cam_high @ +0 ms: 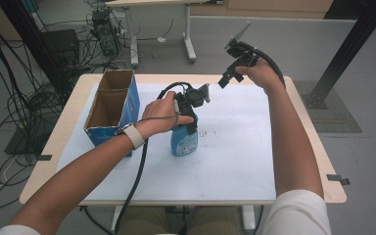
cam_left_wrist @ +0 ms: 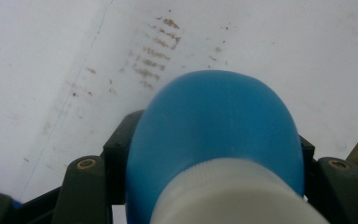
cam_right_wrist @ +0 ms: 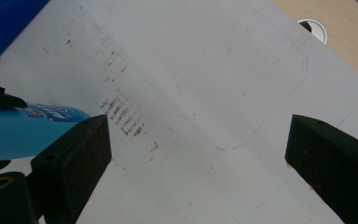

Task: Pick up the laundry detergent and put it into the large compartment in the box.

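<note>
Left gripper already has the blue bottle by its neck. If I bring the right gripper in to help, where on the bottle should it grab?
Probably the blue bottle's lower body, approached from its right side. It stands upright on the white sheet, the left gripper is clamped around its top, and the cardboard box stands to its left. The right gripper is open and raised on the free side.

right gripper [cam_right_wrist: 198, 149] jaws wide apart | blue bottle [cam_right_wrist: 14, 130] left | stained white sheet [cam_right_wrist: 191, 70]
</note>
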Demonstrator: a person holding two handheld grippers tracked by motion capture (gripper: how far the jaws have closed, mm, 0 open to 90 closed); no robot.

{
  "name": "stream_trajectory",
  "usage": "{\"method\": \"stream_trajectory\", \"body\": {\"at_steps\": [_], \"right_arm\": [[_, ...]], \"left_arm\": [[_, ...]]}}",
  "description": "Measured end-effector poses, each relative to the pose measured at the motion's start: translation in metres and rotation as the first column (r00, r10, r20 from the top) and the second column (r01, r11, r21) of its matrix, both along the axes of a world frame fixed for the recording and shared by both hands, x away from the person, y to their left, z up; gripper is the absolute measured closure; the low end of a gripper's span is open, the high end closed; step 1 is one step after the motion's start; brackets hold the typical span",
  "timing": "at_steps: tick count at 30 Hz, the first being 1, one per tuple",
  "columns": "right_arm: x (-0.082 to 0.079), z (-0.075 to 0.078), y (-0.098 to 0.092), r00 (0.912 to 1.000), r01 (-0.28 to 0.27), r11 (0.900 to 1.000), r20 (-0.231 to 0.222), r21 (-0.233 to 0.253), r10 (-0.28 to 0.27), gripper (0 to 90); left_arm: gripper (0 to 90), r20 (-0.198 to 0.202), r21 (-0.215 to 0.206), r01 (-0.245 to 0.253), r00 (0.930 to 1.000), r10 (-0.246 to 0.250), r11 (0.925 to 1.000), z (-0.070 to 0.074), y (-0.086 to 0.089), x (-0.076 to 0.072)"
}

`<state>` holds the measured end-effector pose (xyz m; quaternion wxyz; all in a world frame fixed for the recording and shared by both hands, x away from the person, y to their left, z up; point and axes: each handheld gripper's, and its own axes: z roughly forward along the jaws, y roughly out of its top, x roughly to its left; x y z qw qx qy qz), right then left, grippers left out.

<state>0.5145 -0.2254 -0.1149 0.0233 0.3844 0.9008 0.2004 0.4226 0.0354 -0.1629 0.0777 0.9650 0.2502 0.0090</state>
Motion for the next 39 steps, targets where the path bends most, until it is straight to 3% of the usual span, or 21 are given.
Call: {"method": "stream_trajectory", "body": {"at_steps": [39], "right_arm": [[-0.0018, 0.0005, -0.0026, 0.9999, 0.007, 1.0, 0.01, 0.016, -0.007, 6.9]], "left_arm": [[39.5, 0.001, 0.005, -0.005, 1.0, 0.005, 1.0, 0.0002, -0.0014, -0.0007]]}}
